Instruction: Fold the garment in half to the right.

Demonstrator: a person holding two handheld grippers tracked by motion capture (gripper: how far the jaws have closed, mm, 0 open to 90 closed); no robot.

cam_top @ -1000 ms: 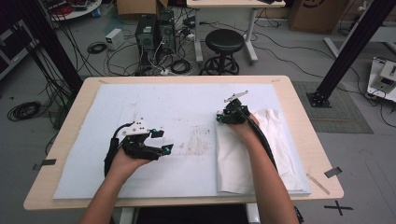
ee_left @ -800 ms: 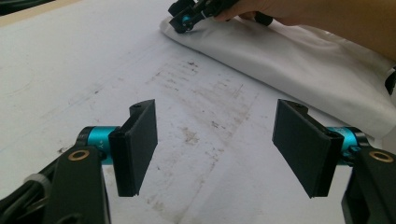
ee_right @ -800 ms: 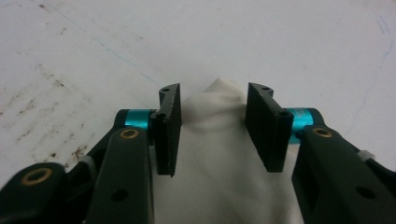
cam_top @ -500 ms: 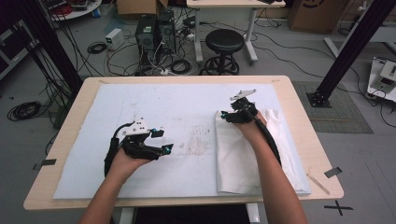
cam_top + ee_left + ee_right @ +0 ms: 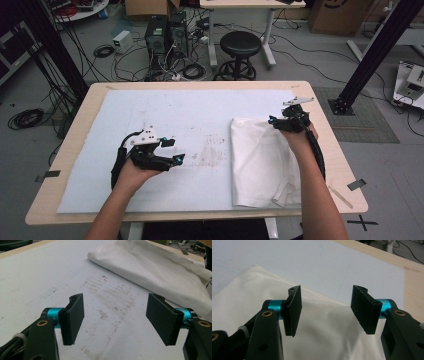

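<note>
Near left: left hand-held gripper (image 5: 172, 161) rests on the white sheet (image 5: 190, 115) covering the worktop (image 5: 320, 125), jaws wide, nothing between them. Right of centre: folded white cloth (image 5: 262, 162), near edge bunched, reaching toward the far right. Judged light, soft and limp; best pinched at a corner or folded edge. Far right: right hand-held gripper (image 5: 274, 121) at the cloth's far corner, jaws just opening, now apart and empty. No containers present.

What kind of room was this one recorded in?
Probably a lab or workshop: computer towers with tangled cables on the floor, a black stool, and a worktable.
</note>
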